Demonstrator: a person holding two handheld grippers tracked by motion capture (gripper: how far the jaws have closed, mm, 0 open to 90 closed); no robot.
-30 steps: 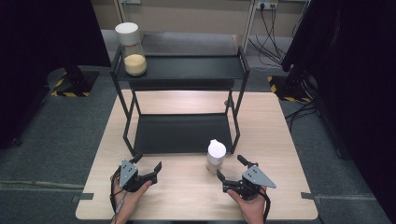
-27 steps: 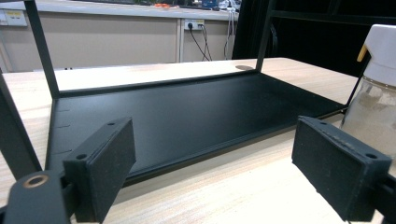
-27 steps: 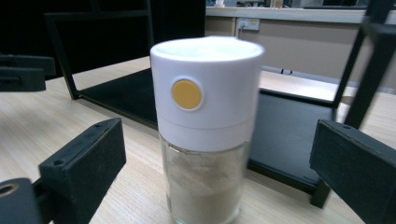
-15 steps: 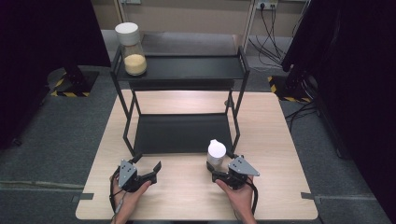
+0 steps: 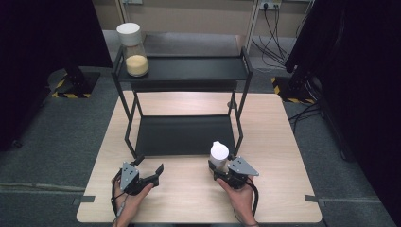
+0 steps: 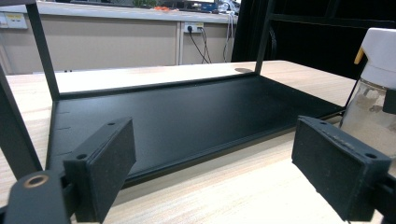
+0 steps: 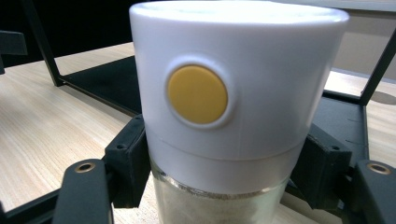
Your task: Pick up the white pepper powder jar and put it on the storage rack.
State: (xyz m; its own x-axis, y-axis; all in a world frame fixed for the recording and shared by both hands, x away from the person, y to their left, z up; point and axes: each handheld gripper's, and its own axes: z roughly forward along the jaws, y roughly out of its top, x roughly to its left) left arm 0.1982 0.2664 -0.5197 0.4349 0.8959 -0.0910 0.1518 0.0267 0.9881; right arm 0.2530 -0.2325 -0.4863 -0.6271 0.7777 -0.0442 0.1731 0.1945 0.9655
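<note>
High view: our right claw (image 5: 221,166) has just closed on the white-capped jar (image 5: 219,153), on the desk (image 5: 279,142) at the black rack's (image 5: 184,135) five o'clock; our left claw (image 5: 150,169) gapes empty.

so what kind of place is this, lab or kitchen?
Probably a lab or recording workspace: a bare wooden table on grey carpet, hazard-striped stand bases, and wall sockets with trailing cables. No kitchen fittings.
</note>
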